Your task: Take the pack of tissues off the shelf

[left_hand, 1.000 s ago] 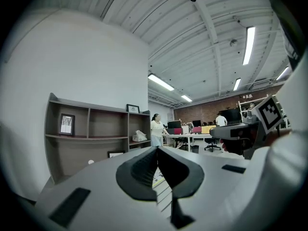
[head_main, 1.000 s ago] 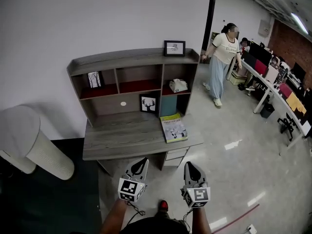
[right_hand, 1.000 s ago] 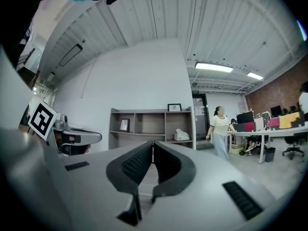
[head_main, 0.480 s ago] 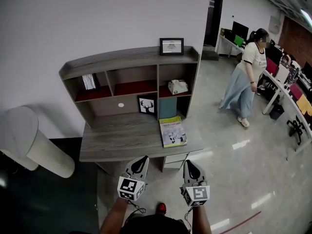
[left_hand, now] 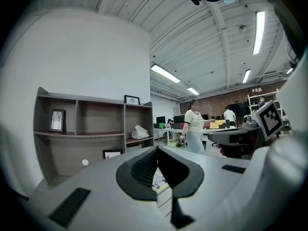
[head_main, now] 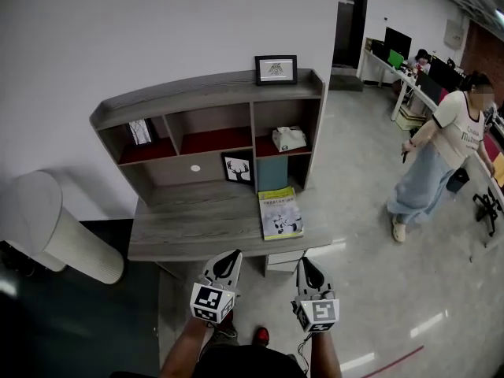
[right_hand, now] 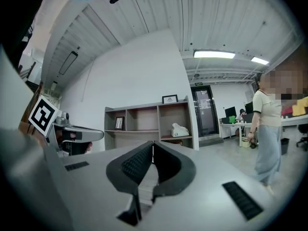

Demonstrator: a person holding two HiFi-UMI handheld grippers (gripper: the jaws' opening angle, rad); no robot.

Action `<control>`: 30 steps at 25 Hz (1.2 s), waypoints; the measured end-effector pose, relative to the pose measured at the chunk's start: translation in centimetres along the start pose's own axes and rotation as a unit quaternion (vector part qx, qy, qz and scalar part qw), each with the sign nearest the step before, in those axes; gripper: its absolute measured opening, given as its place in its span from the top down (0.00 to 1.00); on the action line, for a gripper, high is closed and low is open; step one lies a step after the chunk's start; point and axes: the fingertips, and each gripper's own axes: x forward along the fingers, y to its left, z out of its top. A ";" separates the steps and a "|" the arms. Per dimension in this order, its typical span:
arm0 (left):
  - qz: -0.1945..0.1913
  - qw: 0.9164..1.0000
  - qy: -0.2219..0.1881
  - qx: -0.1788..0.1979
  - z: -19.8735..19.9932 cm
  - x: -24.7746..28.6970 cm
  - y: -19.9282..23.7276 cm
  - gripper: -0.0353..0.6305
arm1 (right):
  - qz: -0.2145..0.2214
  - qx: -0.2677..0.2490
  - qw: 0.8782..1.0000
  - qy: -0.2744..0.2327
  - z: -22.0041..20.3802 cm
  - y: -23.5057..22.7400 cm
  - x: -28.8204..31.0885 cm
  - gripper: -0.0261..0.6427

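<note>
My fingers (left_hand: 143,167) pressed together, left gripper (head_main: 229,256) and right gripper (head_main: 305,263).
A desk (head_main: 205,228) stands between me and the pack of tissues (head_main: 288,138).

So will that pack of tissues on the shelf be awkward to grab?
Probably not. The pack of tissues looks soft and rumpled, so it should squash when squeezed. It is likely light for its size. It sits flat on the shelf, so rolling seems unlikely.

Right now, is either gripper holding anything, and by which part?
Nothing is held. The left gripper and right gripper are both shut and empty; the pack of tissues sits in the shelf, right compartment.
</note>
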 end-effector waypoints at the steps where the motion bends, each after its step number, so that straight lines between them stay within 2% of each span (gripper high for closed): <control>1: 0.000 1.000 0.001 0.001 0.0 0.4 0.2 0.94 | 0.001 0.001 1.000 0.000 -0.1 -0.2 0.5 0.92; 7: -0.007 1.000 0.006 -0.001 0.1 3.9 1.9 0.94 | -0.010 0.001 1.000 0.000 0.0 -2.1 3.5 0.92; 13: -0.028 1.000 -0.007 -0.001 1.2 9.2 4.2 0.94 | -0.029 -0.008 1.000 -0.002 0.7 -4.5 7.8 0.92; 22: -0.046 0.999 -0.015 -0.009 2.7 16.4 9.3 0.94 | -0.039 -0.019 0.999 0.004 1.9 -6.5 16.3 0.92; 30: -0.054 0.998 -0.008 -0.015 1.9 21.1 13.8 0.94 | -0.044 -0.014 0.999 0.020 1.0 -7.6 23.1 0.92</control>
